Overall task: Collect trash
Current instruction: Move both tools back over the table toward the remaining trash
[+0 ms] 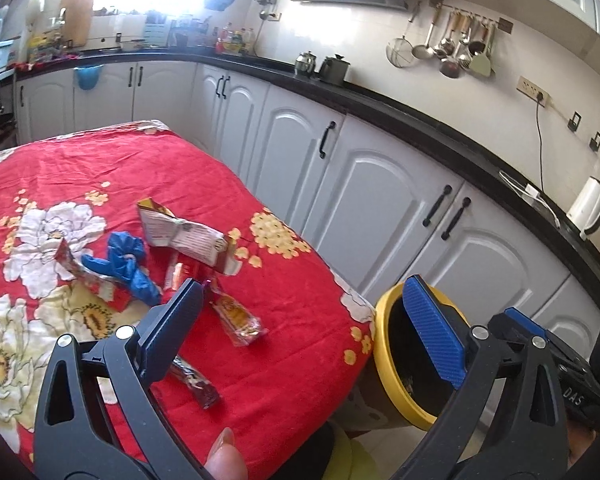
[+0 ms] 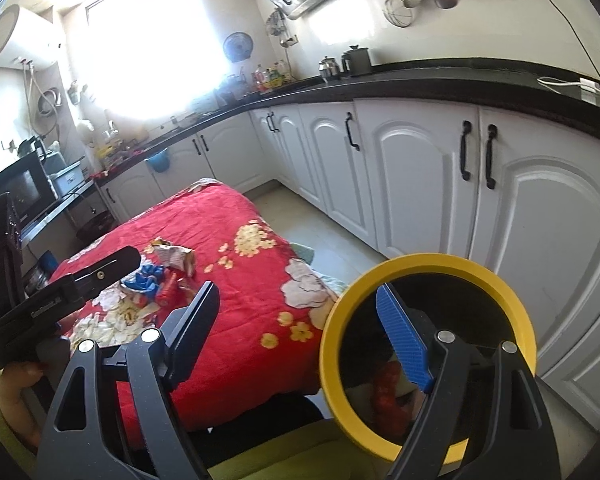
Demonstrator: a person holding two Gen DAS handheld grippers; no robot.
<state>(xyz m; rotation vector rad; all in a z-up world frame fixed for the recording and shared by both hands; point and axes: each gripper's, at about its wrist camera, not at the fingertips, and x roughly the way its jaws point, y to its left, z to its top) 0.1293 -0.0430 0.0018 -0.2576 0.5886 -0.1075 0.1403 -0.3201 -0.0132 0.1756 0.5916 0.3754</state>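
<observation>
Trash lies on the table with the red flowered cloth (image 1: 296,364): a crumpled blue glove (image 1: 126,266), a torn printed carton (image 1: 188,236), a clear snack wrapper (image 1: 242,322) and a dark wrapper (image 1: 198,382). My left gripper (image 1: 304,328) hangs open above the table's near edge, nothing between its fingers. A yellow-rimmed bin (image 2: 428,266) stands off the table's right corner, something red (image 2: 386,394) lying inside it. My right gripper (image 2: 298,338) is open and empty, its blue-padded finger (image 2: 404,340) in front of the bin's mouth. The glove (image 2: 146,280) shows in this view too.
White cabinets (image 1: 364,184) under a black counter (image 1: 440,136) run along the right, close behind the bin. A white kettle (image 1: 588,204) and cables sit on the counter. A person's thumb (image 1: 226,456) shows at the bottom. The left gripper's body (image 2: 60,300) fills the left side.
</observation>
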